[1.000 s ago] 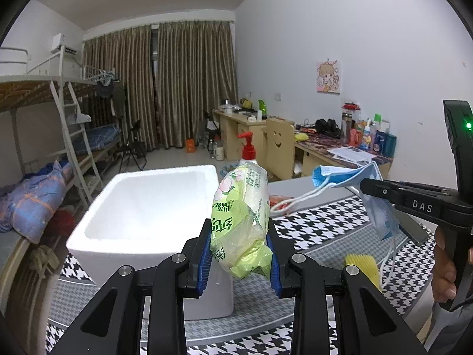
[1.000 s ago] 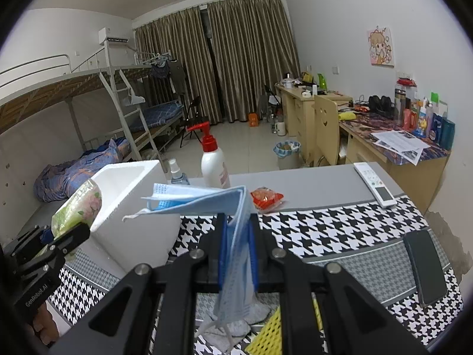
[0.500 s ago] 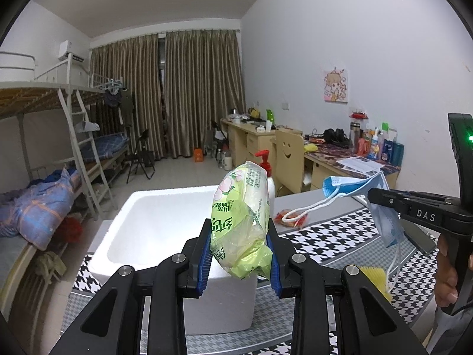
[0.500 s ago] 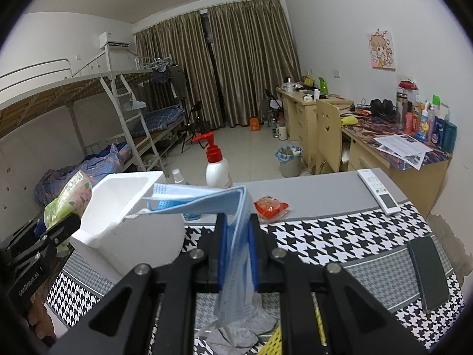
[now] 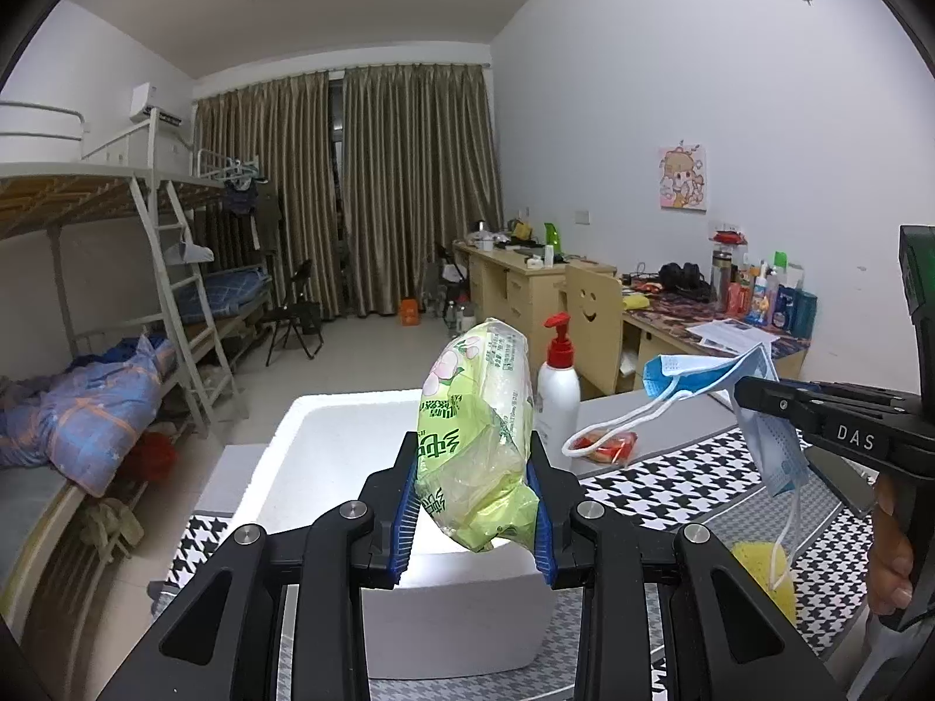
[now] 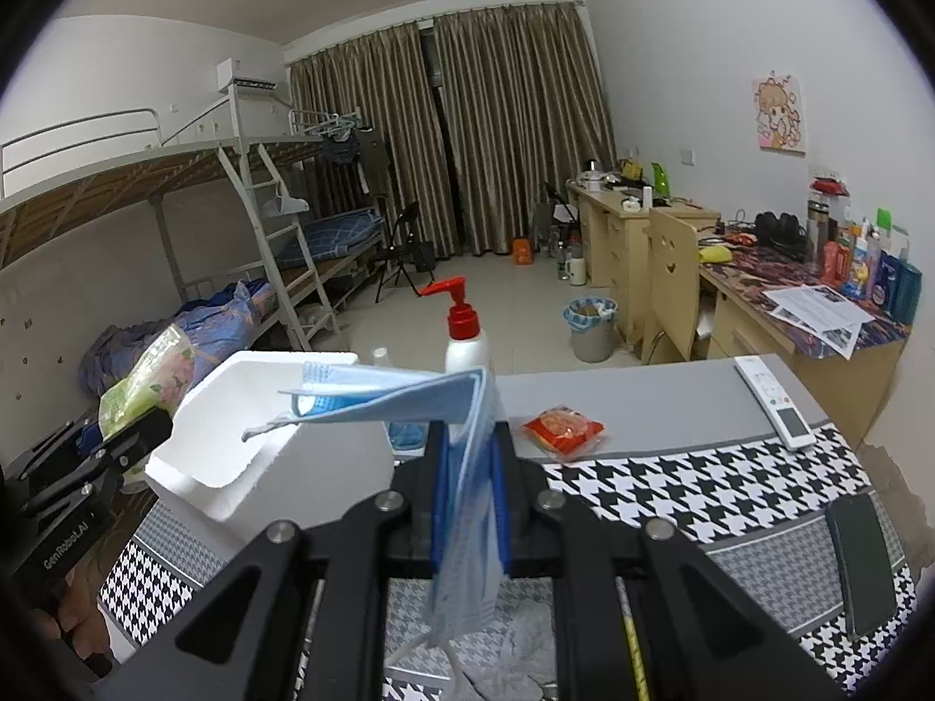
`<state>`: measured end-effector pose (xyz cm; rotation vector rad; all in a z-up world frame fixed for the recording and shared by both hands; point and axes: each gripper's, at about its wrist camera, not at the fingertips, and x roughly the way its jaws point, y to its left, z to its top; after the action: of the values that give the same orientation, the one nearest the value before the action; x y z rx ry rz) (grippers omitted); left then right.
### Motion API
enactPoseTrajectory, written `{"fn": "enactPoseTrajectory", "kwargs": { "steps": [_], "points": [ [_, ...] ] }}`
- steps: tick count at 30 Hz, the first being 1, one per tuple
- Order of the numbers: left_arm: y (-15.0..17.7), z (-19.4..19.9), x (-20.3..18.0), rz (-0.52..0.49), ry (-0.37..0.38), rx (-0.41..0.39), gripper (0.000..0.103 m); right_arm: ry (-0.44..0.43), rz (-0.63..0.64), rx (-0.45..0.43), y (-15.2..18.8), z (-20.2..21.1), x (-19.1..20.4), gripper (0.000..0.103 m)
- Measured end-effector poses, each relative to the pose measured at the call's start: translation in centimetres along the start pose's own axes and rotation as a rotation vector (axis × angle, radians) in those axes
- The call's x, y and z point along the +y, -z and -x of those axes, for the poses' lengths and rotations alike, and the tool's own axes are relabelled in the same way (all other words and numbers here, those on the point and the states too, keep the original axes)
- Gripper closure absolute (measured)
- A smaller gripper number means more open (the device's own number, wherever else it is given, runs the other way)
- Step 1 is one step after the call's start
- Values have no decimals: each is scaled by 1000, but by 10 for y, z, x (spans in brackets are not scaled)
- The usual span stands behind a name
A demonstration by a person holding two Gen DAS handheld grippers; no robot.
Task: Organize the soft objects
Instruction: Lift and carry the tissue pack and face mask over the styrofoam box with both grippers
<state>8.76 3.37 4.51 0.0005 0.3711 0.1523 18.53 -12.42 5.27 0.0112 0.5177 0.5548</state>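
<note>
Gripper fingers of the left gripper (image 5: 473,502) clamp the lower half of a crinkled lime-green plastic pack of tissues (image 5: 479,432), its top standing free above the blue pads, with the open white foam box (image 5: 327,455) directly beyond and below it. Beside it, to its right, the right gripper (image 6: 470,502) pinches a folded pale-blue pleated face mask (image 6: 403,394) between nearly closed jaws; the mask's upper fold juts out toward the box while its white ear loops dangle underneath. Both soft items are held clear of the black-and-white houndstooth tablecloth (image 6: 672,490), apparently so they can be carried over the box's rim and dropped in. Ahead of the right gripper, past the box's corner, stand a white pump bottle with a red nozzle (image 6: 464,333) and a small red snack sachet (image 6: 564,429), neither touched. Below the right gripper's fingers lie a crumpled grey cloth (image 6: 514,654) and a yellow sponge (image 5: 759,578), seemingly awaiting sorting. A person's hand (image 5: 888,555) grips the right tool's handle. Judging from the grip, the tissue pack will yield under pressure, so a low hold keeps it from slipping out.
</note>
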Motion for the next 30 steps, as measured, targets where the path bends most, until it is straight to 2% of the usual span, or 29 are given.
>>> {"fn": "enactPoseTrajectory", "kwargs": {
  "steps": [30],
  "points": [
    [-5,-19,27,41,-73,36,69,-57,19,4,-18,-15,34,86]
  ]
}}
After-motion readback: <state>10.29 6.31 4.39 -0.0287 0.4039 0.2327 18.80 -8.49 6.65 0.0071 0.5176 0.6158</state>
